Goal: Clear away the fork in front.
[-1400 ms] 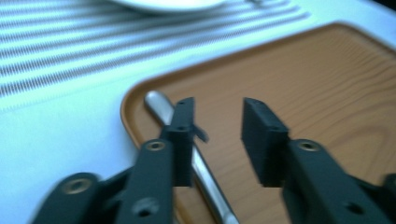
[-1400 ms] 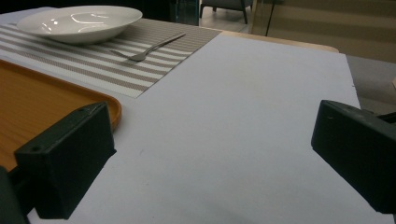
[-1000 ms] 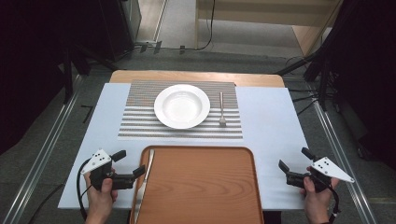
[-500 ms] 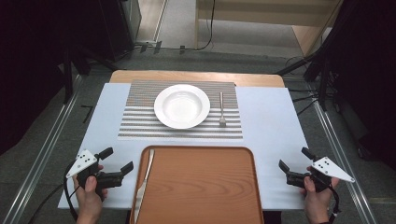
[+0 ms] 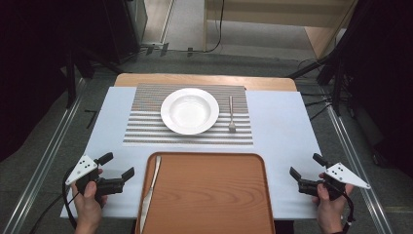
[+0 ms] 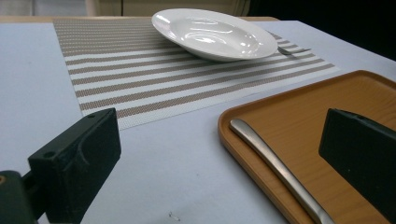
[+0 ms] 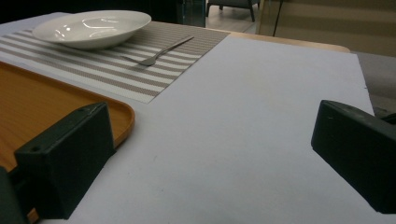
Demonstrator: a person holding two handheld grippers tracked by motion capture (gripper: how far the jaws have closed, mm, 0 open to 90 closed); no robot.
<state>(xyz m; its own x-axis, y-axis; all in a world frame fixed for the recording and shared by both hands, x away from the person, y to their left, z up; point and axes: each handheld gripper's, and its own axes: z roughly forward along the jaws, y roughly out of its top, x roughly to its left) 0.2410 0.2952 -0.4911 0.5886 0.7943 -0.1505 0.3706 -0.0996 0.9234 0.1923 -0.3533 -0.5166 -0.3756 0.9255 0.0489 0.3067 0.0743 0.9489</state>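
Knife (image 5: 150, 190) lies flat inside the wooden tray (image 5: 209, 195), along its left edge, just inside the raised rim. Long axis runs near-to-far across the table with a slight lean: the far end sits a little further right than the near end. In the high view the far end looks broader and rounded, the near end thinner; which end is blade and which is handle cannot be told for certain. In the left gripper view the knife (image 6: 275, 168) shows as a smooth rounded metal end resting on the tray floor, running from the near right up toward the plate (image 6: 215, 33). Left gripper (image 5: 118, 172) sits on the white table cover (image 5: 282, 126) just beside the tray's left rim, jaws spread wide with nothing between them, aimed toward the knife and tray; no contact with the knife. Right gripper (image 5: 303, 171) rests well apart on the right side of the tray, jaws likewise spread and empty, pointing left toward the tray. Plate stands on the striped placemat (image 5: 146, 131) beyond the tray, with a fork (image 5: 232, 114) just right of it, long axis also near-to-far, tines toward the near side.
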